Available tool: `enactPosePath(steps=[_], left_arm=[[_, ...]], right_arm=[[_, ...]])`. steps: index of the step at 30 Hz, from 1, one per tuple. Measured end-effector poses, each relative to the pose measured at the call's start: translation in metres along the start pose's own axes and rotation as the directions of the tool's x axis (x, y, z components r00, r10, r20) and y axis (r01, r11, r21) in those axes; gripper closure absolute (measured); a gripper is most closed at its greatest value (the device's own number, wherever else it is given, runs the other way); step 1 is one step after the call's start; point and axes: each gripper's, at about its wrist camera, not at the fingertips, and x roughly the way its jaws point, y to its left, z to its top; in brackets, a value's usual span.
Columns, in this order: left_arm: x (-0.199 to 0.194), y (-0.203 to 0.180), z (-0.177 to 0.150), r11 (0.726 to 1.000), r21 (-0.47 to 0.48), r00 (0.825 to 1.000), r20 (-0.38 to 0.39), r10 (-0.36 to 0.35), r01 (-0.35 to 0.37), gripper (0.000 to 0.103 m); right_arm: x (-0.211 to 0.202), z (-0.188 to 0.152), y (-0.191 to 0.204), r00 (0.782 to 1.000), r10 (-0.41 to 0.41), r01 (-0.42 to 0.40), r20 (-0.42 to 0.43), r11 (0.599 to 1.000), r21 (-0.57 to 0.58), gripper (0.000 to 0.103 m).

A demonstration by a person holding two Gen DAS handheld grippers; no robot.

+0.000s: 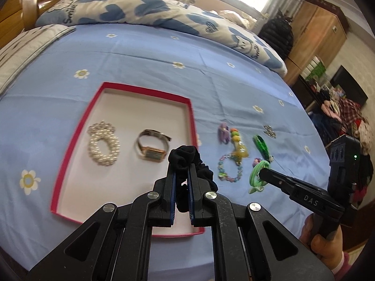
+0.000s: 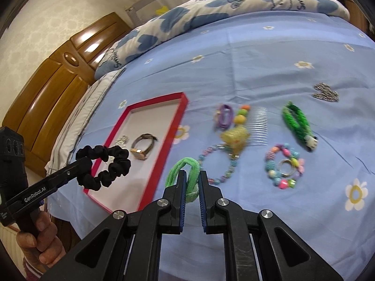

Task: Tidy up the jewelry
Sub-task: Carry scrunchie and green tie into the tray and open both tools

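My left gripper (image 1: 182, 164) is shut on a black scrunchie (image 1: 187, 157) and holds it above the right side of a red-rimmed white tray (image 1: 77, 126). The tray holds a pearl bracelet (image 1: 103, 146) and a watch (image 1: 151, 145). My right gripper (image 2: 192, 175) is shut on a light green hair tie (image 2: 185, 166) just right of the tray (image 2: 180, 112). It also shows in the left wrist view (image 1: 262, 171), with the green tie (image 1: 256, 175). The scrunchie (image 2: 105, 166) hangs over the tray in the right wrist view.
On the blue flowered bedsheet (image 2: 257, 58) lie a purple hair tie (image 2: 223, 116), a clear comb with a yellow charm (image 2: 259, 126), a pastel bead bracelet (image 2: 220, 164), a colourful bead bracelet (image 2: 283, 168), a dark green braided band (image 2: 297, 121) and a silver clip (image 2: 327, 92). A quilt (image 1: 145, 9) lies behind.
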Motion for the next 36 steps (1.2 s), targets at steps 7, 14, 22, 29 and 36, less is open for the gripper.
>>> enactPosePath(steps=[7,14,22,29,36], left_arm=[[-0.006,0.028,0.000,0.998,-0.055,0.999,0.014,0.032,-0.032,0.096],[-0.008,0.054,0.000,0.993,-0.103,0.998,0.022,0.062,-0.059,0.096],[0.009,0.085,-0.004,0.982,-0.168,0.997,-0.006,0.081,-0.081,0.096],[0.029,0.107,-0.007,0.973,-0.202,0.993,-0.053,0.105,-0.114,0.096],[0.039,0.114,-0.011,0.969,-0.195,0.987,-0.082,0.140,-0.154,0.096]], right_arm=[[0.020,0.005,0.034,0.999,0.045,-0.046,-0.031,0.998,-0.053,0.093],[0.047,0.004,0.070,0.994,0.078,-0.087,-0.081,0.990,-0.107,0.093],[0.083,0.003,0.090,0.987,0.081,-0.101,-0.142,0.985,-0.137,0.093],[0.113,0.005,0.092,0.978,0.060,-0.087,-0.198,0.987,-0.133,0.092],[0.129,0.002,0.091,0.973,0.038,-0.071,-0.226,0.988,-0.139,0.090]])
